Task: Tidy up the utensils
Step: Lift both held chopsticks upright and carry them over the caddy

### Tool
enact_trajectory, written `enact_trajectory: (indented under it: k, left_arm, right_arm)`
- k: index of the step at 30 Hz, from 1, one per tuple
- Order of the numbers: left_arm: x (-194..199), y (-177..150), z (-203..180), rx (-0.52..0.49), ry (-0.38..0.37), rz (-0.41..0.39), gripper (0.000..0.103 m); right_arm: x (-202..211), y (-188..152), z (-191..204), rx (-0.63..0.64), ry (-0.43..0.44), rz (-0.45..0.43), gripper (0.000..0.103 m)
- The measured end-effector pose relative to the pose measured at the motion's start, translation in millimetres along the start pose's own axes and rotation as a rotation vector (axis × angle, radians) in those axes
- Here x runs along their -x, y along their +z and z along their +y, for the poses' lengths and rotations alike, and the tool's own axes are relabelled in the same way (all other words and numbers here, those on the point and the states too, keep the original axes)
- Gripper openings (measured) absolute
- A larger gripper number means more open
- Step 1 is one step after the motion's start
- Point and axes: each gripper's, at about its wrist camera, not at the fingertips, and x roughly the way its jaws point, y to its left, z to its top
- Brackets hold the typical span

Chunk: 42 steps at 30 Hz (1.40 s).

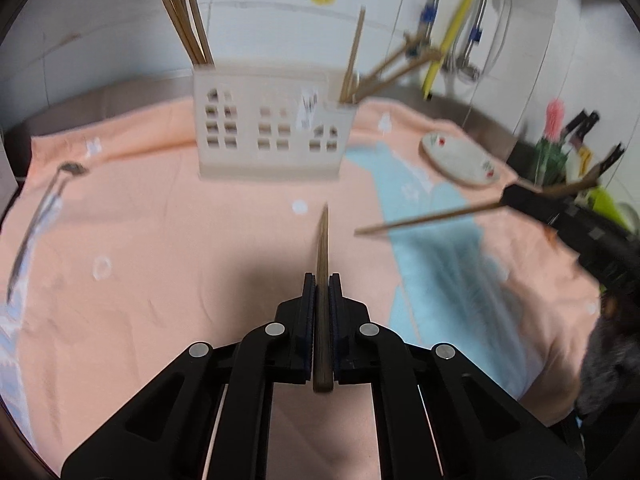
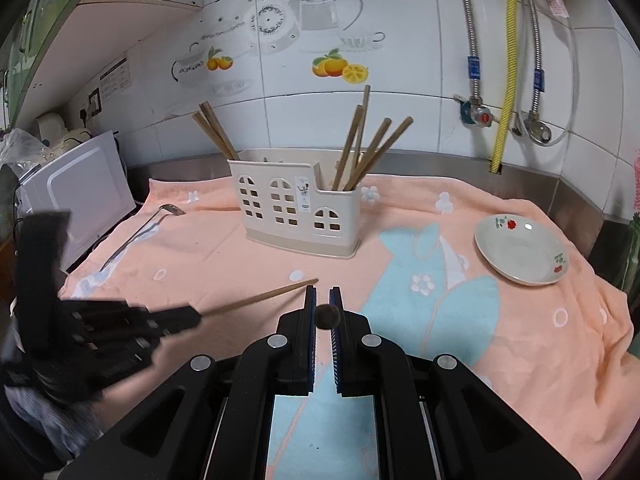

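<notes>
Black jaws of my left gripper [image 1: 322,280] are pinched tight on a brown chopstick [image 1: 322,264]. It runs straight away from my camera, thin tip pointing at the cream utensil holder [image 1: 272,120]. Its thick end sticks out behind the pads. I hold it up off the peach cloth [image 1: 160,240], and its shadow falls on the cloth below. This view is blurry, so small things are hard to make out.

My right gripper [image 2: 323,294] is squeezed on another chopstick [image 2: 328,315]. From its own camera I only see the round butt end, because the stick points right back at the lens. In the left view the same stick [image 1: 424,220] lies almost flat, tip aimed toward the middle of the cloth, and the right gripper [image 1: 520,196] is partly cut off by the picture's edge.

More chopsticks [image 2: 364,156] stand tilted in the holder's right end, and a few more [image 2: 216,132] lean out of its left end. The holder [image 2: 296,208] stands near the back edge of the counter. A metal ladle [image 2: 140,236] lies by the left edge of the cloth. A white plate [image 2: 520,252] with red flowers sits near the right edge.
</notes>
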Motion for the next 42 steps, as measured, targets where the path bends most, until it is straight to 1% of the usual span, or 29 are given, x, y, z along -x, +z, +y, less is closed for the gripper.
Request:
enact_trajectory:
  k: [3,5,11,17,22,29,35,42]
  left_arm:
    - [19,13,7,0.001,-0.009,-0.048,0.006]
    - [28,20,10,-0.006,-0.003,-0.070,0.006]
    - [38,34,23,-0.007,0.004,-0.089,0.005]
    - [50,56,31,-0.015,0.003,-0.116,0.005]
    - [58,82,35,-0.023,0.012,-0.144,0.005]
    - [67,127,32,-0.050,0.017,-0.207,0.005]
    - [80,176,30,-0.064,0.038,-0.293,0.005]
    - [79,222,32,-0.063,0.080,-0.362,0.005]
  right_arm:
    - [-2,6,4,0.017,0.000,0.007,0.006]
    - [-3,9,5,0.021,0.007,0.009,0.006]
    - [-5,26,12,0.038,0.040,0.018,0.006]
    - [-2,58,13,0.055,0.062,0.002,0.006]
    - [2,94,11,0.069,0.063,-0.021,0.006]
    - [1,145,6,0.064,0.045,-0.075,0.006]
    - [-9,184,6,0.065,0.012,-0.109,0.006]
    - [-31,206,1,0.054,-0.017,-0.114,0.006]
